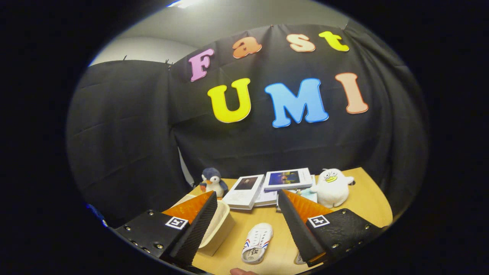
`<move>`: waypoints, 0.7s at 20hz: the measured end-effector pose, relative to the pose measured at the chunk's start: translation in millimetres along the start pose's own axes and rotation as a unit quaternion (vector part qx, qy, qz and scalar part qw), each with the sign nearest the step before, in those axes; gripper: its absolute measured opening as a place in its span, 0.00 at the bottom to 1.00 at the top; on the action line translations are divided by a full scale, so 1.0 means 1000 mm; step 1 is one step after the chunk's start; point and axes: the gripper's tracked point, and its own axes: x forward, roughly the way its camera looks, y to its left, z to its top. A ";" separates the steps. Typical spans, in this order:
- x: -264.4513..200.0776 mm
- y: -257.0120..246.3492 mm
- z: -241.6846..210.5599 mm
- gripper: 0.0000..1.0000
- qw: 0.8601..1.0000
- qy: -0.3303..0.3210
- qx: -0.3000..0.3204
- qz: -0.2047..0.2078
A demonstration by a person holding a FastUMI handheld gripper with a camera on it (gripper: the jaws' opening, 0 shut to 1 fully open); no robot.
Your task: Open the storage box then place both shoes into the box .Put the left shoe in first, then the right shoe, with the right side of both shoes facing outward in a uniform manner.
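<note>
Fingers of the gripper [247, 214] stood wide apart and held nothing, above the near part of the wooden table [366, 198]. One white shoe [258, 242] with red and blue stripes lay sole up on the table, between the two fingers and slightly ahead of them, with bare table all around it. Right of this shoe, a small pale piece [299, 259] showed from under the right finger; it was too much covered to say what it was. Left of the shoe, the cream storage box [219, 225] stood partly behind the left finger, so its inside and its lid could not be seen well. Beyond the shoe, near the far table edge, lay some books [267, 183], with a toy penguin [212, 181] on their left and a white plush duck [331, 187] on their right. A fingertip [240, 271] showed just nearer than the shoe.
</note>
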 end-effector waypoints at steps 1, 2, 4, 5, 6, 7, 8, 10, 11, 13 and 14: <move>0.007 0.006 -0.011 0.98 1.000 0.020 0.010 0.014; 0.013 0.011 -0.022 0.98 0.999 0.038 0.020 0.025; 0.025 0.026 -0.037 0.98 0.995 0.066 0.048 0.057; 0.029 0.032 -0.047 0.98 0.992 0.082 0.060 0.071; 0.033 0.039 -0.058 0.98 0.989 0.097 0.071 0.087; 0.040 0.045 -0.068 0.98 0.985 0.114 0.081 0.100; 0.047 0.051 -0.079 0.97 0.981 0.129 0.093 0.113; 0.056 0.059 -0.101 0.97 0.970 0.163 0.120 0.131; 0.062 0.060 -0.111 0.97 0.965 0.178 0.134 0.138; 0.070 0.065 -0.127 0.97 0.960 0.184 0.149 0.151; 0.073 0.068 -0.136 0.97 0.957 0.190 0.154 0.155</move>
